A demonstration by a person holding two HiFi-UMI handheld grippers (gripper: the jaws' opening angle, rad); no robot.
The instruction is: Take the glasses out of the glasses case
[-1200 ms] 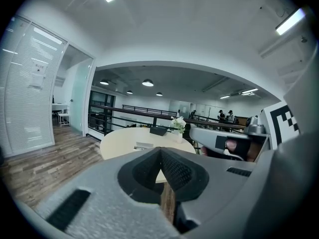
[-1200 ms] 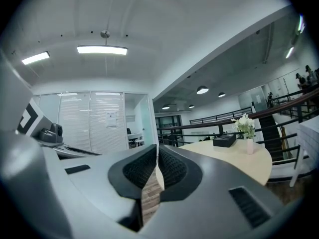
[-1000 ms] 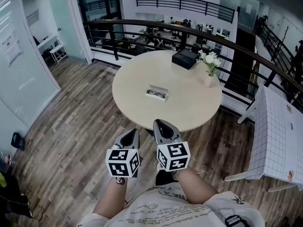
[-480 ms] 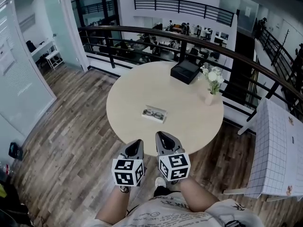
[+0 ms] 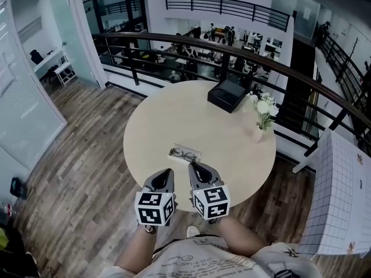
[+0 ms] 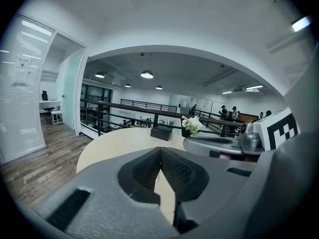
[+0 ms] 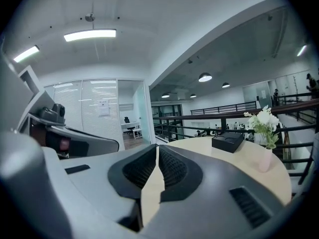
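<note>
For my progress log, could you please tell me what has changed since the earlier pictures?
The person stepped up to the table; the left gripper and right gripper reach over its near edge, toward the glasses case. Nothing grasped; fingers stay shut; case unmoved.

Table (image 5: 168,117): pale beige, plain across the whole round top.
Glasses case (image 5: 196,153): a whitish inside is shown right now.
Glasses (image 5: 185,154): dark frames are seen against that light lining.
Box (image 5: 226,95): black, far right on the table.
Vase (image 5: 258,134): pale pink.
Flowers (image 5: 264,105): white, with green beneath.
Left gripper (image 5: 167,172): grey shell, black ribbed pads (image 6: 177,172).
Right gripper (image 5: 193,167): the same grey and black is shown.
Marker cubes (image 5: 154,207): white faces, printed with black square patterns.
Floor (image 5: 75,149): brown-grey wood planks.
Railing (image 5: 174,38): black.
Panel (image 5: 342,196): white, ruled with a thin dark grid, at the right.
</note>
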